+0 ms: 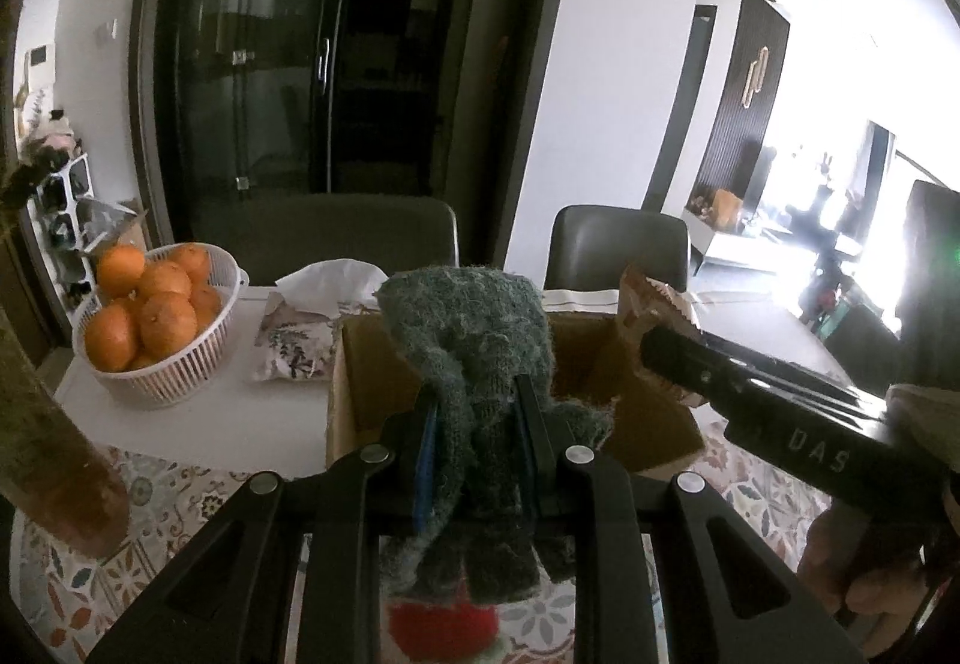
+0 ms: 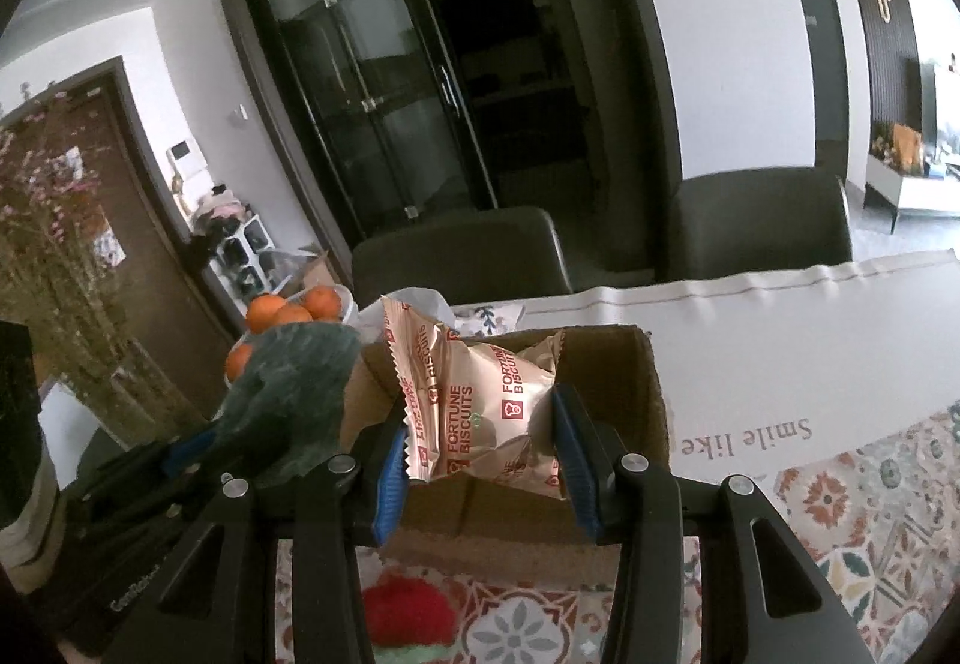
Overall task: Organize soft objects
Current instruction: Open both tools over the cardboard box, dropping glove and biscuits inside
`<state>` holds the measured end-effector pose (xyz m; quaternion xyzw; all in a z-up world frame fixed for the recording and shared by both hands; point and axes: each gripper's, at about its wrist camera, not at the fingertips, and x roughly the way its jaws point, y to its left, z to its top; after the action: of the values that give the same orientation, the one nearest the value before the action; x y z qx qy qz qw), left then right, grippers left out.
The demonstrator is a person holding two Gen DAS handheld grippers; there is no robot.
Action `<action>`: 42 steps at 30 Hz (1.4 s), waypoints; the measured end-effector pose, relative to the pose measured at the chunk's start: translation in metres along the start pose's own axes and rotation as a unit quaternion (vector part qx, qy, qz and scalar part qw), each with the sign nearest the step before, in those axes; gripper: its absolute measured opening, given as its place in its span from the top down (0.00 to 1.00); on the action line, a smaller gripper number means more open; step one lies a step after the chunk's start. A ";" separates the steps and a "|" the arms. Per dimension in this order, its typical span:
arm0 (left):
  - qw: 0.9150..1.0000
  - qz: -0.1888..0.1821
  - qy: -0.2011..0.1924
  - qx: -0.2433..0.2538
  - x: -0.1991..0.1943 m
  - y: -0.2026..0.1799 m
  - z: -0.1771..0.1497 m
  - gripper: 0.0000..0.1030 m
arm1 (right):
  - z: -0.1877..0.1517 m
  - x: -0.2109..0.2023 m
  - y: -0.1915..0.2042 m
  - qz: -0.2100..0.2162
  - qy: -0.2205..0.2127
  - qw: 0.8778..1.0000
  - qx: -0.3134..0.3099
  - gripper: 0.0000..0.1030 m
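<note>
My left gripper (image 1: 477, 406) is shut on a grey-green knitted glove (image 1: 474, 358) and holds it over the open cardboard box (image 1: 366, 364). The glove also shows in the right wrist view (image 2: 288, 394). My right gripper (image 2: 480, 424) is shut on a shiny pink Fortune Biscuits packet (image 2: 474, 400) above the same box (image 2: 624, 364). The packet's edge shows in the left wrist view (image 1: 648, 304). A red and green soft object (image 2: 408, 616) lies on the patterned cloth in front of the box, below both grippers; it also shows in the left wrist view (image 1: 444, 628).
A white basket of oranges (image 1: 150, 316) stands at the left of the table. A floral tissue pack (image 1: 300, 328) lies beside the box. Two dark chairs (image 1: 618, 244) stand behind the table. A vase with branches (image 2: 66, 256) is at the left.
</note>
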<state>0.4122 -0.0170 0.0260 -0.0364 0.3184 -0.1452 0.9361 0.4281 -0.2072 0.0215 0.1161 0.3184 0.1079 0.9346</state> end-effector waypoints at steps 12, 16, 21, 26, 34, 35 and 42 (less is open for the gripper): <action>0.999 -0.002 0.035 -0.005 0.042 0.005 0.009 0.70 | 0.004 0.045 -0.018 0.002 0.049 0.998 0.030 0.47; 0.999 0.000 0.039 0.002 0.045 0.003 0.009 0.59 | 0.004 0.049 -0.023 -0.011 0.056 0.998 0.038 0.34; 0.999 0.016 0.028 0.012 0.039 0.000 0.009 0.49 | 0.007 0.048 -0.027 -0.012 0.057 0.997 0.044 0.32; 0.998 0.046 0.020 0.022 0.028 0.002 0.011 0.44 | 0.010 0.052 -0.026 0.019 0.073 0.996 0.051 0.31; 0.993 0.110 0.013 0.044 0.017 0.012 0.010 0.34 | 0.007 0.077 -0.015 0.073 0.132 0.986 0.074 0.21; 0.993 0.109 0.013 0.045 0.016 0.013 0.009 0.33 | 0.006 0.077 -0.014 0.074 0.124 0.986 0.082 0.21; 0.992 0.117 0.017 0.038 0.001 0.024 0.000 0.33 | 0.000 0.065 0.009 0.018 0.110 0.993 0.030 0.21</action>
<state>0.4188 0.0054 0.0214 0.0396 0.3303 -0.0469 0.9419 0.4773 -0.1808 -0.0126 0.1375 0.4198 0.1271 0.8881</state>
